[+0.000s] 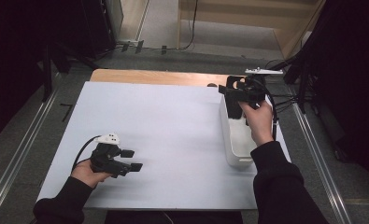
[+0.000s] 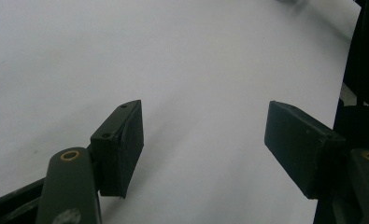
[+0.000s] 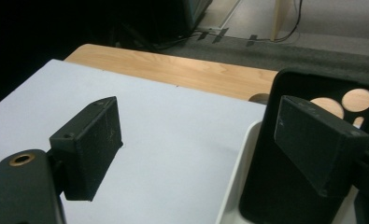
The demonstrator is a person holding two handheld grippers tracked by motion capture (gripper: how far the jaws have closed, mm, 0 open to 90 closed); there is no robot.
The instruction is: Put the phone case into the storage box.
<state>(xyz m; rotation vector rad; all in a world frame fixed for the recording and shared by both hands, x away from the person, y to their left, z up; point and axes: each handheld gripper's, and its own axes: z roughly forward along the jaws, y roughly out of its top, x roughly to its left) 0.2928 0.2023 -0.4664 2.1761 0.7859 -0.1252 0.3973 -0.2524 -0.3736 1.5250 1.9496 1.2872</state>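
Nearest the person, the left gripper (image 1: 131, 159) hovers low over the white sheet-covered table top (image 1: 163, 135) close to its near edge, its two black jaws spread wide with nothing between them; in the left gripper view (image 2: 204, 140) bare white surface runs ahead of it and to both sides, leaving open room all around. Well apart from it and farther out, the right gripper (image 1: 233, 93) sits over the far end of the long white plastic bin (image 1: 233, 140) that lies along the table's right edge. Its jaws also stand wide, and in the right gripper view (image 3: 219, 144) a black phone case with round camera cut-outs (image 3: 271, 186) stands upright in the bin just behind the right-hand jaw; whether they touch cannot be told. Beyond the gripper, a strip of bare light wooden table edge (image 3: 182, 72) borders the white sheet.
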